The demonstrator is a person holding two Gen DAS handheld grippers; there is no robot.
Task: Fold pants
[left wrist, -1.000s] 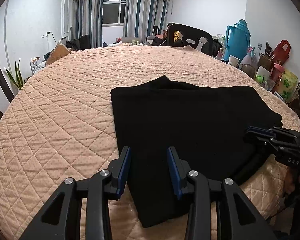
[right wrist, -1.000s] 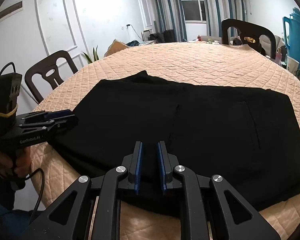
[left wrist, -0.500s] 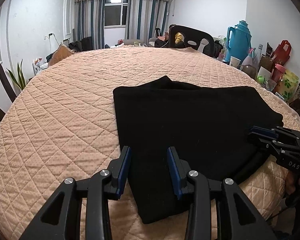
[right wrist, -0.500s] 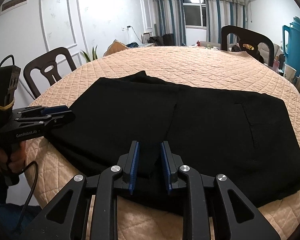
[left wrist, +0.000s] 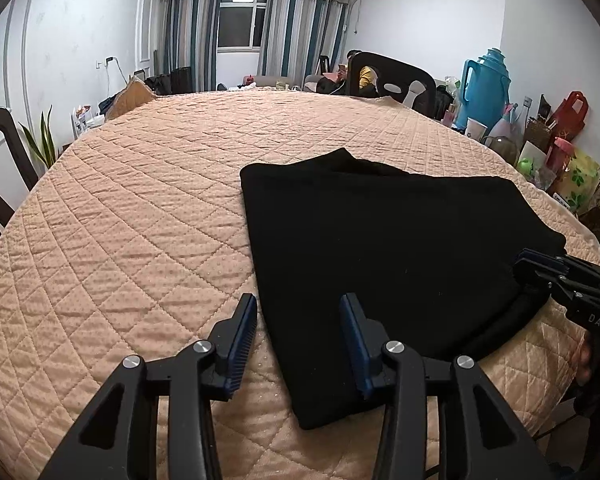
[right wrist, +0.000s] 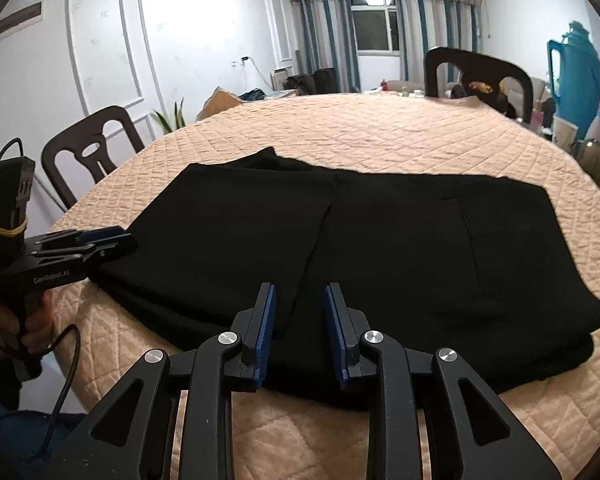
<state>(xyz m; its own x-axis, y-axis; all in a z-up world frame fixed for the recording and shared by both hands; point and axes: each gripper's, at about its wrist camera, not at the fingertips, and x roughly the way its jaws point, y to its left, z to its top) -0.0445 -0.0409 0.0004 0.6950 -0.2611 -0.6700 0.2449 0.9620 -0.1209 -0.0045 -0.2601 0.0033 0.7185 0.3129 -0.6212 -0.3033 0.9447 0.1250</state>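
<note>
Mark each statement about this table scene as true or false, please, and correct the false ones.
1. The black pants lie folded on the quilted table cover. True.
2. The right tool is shut on the pants. False: it is open and holds nothing.
3. The left tool is open. True.
4. The pants hang from a chair. False: they rest flat on the table.
5. A blue thermos jug stands beyond the table edge. True.

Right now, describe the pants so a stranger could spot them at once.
Find the big round table under a peach quilted cover. At its near edge, in front of both open grippers, lie the pants, folded into a flat slab. They are the only black cloth on the cover.
</note>
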